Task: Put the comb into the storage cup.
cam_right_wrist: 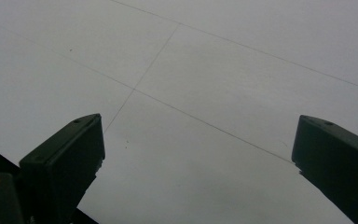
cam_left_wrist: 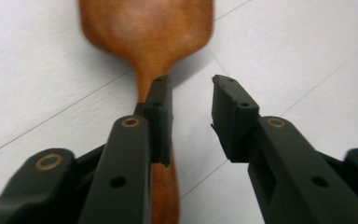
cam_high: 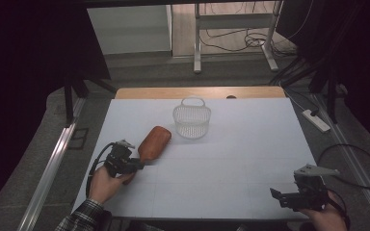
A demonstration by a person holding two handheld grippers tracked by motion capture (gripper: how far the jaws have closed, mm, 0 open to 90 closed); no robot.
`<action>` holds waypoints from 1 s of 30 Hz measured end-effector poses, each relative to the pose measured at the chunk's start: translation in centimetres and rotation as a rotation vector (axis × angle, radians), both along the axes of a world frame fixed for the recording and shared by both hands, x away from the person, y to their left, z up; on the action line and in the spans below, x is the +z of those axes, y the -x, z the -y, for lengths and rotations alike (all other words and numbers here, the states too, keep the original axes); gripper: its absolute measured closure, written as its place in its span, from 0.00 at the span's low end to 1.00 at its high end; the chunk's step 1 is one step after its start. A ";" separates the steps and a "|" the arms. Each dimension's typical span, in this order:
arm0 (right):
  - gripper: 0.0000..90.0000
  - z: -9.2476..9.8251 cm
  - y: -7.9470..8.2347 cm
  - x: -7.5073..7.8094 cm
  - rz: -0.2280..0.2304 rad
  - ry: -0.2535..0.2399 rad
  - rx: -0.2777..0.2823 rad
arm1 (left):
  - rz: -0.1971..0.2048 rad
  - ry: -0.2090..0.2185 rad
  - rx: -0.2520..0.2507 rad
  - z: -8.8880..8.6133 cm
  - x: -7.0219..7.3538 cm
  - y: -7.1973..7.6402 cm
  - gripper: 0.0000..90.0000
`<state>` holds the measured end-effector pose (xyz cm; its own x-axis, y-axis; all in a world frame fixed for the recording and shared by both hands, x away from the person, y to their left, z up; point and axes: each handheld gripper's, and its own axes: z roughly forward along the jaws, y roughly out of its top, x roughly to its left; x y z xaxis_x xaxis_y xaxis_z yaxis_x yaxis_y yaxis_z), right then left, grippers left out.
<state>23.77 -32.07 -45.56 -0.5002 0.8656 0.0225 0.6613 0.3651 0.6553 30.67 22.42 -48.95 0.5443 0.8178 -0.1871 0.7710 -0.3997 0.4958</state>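
A brown wooden spatula (cam_high: 155, 140) lies on the white table top (cam_high: 250, 144), its blade toward the white wire basket (cam_high: 191, 120). My left gripper (cam_high: 138, 164) sits at the spatula's handle end, held by a hand in a plaid sleeve. In the left gripper view the jaws (cam_left_wrist: 191, 88) stand apart with bare table between them. The spatula (cam_left_wrist: 144, 28) runs under the left jaw, and no pad presses on it. My right gripper (cam_high: 278, 197) rests near the table's front right corner. Its jaws (cam_right_wrist: 196, 135) are wide open over the bare table.
The basket stands upright at the middle back of the table, apart from the spatula blade. A wooden strip (cam_high: 200, 92) borders the table's far edge. On the floor at the right lie a power strip (cam_high: 315, 120) and cables. A metal frame (cam_high: 197, 43) stands behind.
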 end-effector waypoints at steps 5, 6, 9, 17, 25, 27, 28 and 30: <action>0.03 0.0 0.0 0.0 0.000 0.001 0.000 | 0.015 0.019 0.036 -0.7 0.3 -0.1 0.59; 0.03 0.0 0.0 0.0 0.000 0.001 -0.001 | 0.018 0.018 0.035 -0.8 0.3 -0.2 0.57; 0.03 0.0 0.0 0.0 0.000 0.001 0.000 | 0.023 0.023 0.041 -1.0 0.4 -0.2 0.47; 0.03 -0.1 0.0 0.0 0.001 0.006 0.003 | 0.014 0.051 0.053 -1.3 0.3 -0.6 0.21; 0.03 -0.1 0.0 0.0 0.001 0.010 0.004 | 0.016 0.029 0.035 -1.1 0.0 -0.9 0.02; 0.03 -0.1 0.0 0.0 0.000 0.010 0.004 | 0.024 0.048 0.032 -1.0 0.1 -0.9 0.00; 0.03 -0.1 0.0 0.0 -0.001 0.010 0.004 | 0.026 0.050 0.026 -1.0 0.1 -0.9 0.00; 0.03 -0.1 0.0 0.0 -0.001 0.011 0.004 | 0.031 0.052 0.024 -1.0 0.0 -1.0 0.00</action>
